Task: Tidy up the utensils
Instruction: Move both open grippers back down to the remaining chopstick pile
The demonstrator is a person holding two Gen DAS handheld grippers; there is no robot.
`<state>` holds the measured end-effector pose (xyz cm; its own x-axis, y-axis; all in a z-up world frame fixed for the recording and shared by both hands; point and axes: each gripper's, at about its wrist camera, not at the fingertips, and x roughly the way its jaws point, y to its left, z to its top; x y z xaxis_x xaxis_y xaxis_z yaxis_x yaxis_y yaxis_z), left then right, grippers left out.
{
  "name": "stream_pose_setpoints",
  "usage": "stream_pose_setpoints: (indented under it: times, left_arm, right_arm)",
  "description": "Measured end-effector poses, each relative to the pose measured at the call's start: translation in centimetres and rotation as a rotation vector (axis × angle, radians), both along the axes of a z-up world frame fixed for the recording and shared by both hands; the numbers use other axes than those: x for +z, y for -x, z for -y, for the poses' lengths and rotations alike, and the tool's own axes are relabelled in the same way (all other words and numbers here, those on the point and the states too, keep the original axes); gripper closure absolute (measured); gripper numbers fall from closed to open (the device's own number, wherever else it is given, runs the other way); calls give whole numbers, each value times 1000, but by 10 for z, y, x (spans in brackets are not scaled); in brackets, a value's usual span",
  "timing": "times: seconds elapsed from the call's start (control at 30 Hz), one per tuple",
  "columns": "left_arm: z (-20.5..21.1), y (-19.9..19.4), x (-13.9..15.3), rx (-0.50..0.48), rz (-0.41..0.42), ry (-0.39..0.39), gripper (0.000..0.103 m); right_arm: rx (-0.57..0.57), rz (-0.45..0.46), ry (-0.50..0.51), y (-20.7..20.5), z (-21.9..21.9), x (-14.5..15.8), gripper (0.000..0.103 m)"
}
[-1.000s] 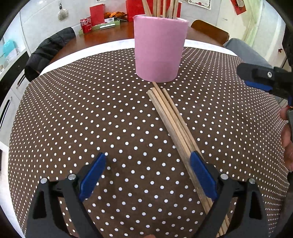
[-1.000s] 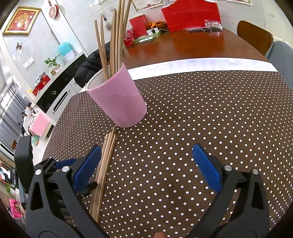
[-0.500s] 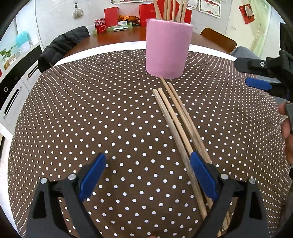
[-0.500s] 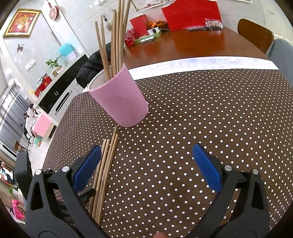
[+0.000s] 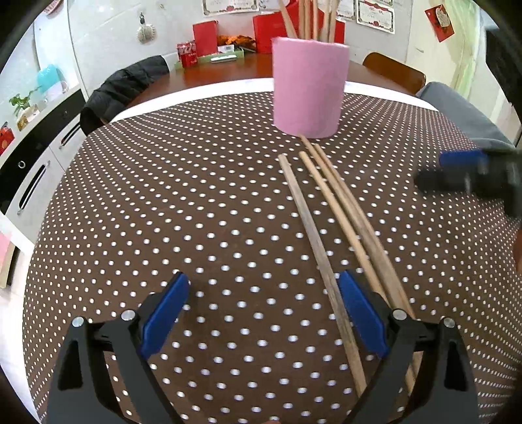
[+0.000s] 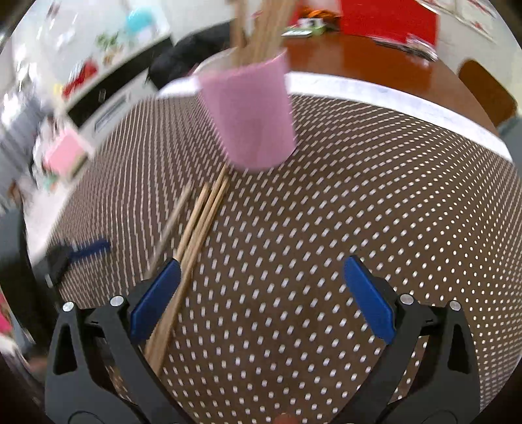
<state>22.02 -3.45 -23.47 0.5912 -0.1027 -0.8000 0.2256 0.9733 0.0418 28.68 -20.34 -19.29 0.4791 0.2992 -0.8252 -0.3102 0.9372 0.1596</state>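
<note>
Hovering above the dotted tablecloth, the left gripper has its blue-padded jaws spread wide with nothing between them. Its right finger lies over the near ends of the loose chopsticks, which rest flat on the cloth; whether the pad touches them cannot be told. Four sticks appear: a darker one set slightly apart on the left, and three paler ones close together beside it, all running away towards the pink cup. The far tip of one pale stick reaches the cup's base. The cup stands upright on the cloth and holds further chopsticks upright inside it.

The right gripper, seen in its own motion-blurred view, is likewise wide open and empty. Its left finger lies over the near ends of the pale sticks, and the pink cup lies beyond. In the left wrist view this gripper appears as a blurred black and blue shape at the right edge, to the right of the sticks. Behind the cloth, a bare wooden table carries red boxes.
</note>
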Motion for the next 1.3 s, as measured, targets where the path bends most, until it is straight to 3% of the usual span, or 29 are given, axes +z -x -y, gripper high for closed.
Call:
stream_pose_setpoints:
  times: [0.3,0.73,0.97,1.3]
  left_arm:
    - [-20,-10,-1,22,-4,45,11]
    - [-32,-19,-2,35,-1,67,11]
    - [-40,-22,-3,40,-2,57,11]
    - [-49,-25,-2,41,0,81,11]
  right_arm:
    - [128,-13,71,20,-34,-28,5]
    - [110,28,153,27,-54,-32,5]
    - [102,76,277,40,-58,-27,5]
    - [116,47,267,39,-61,-32,6]
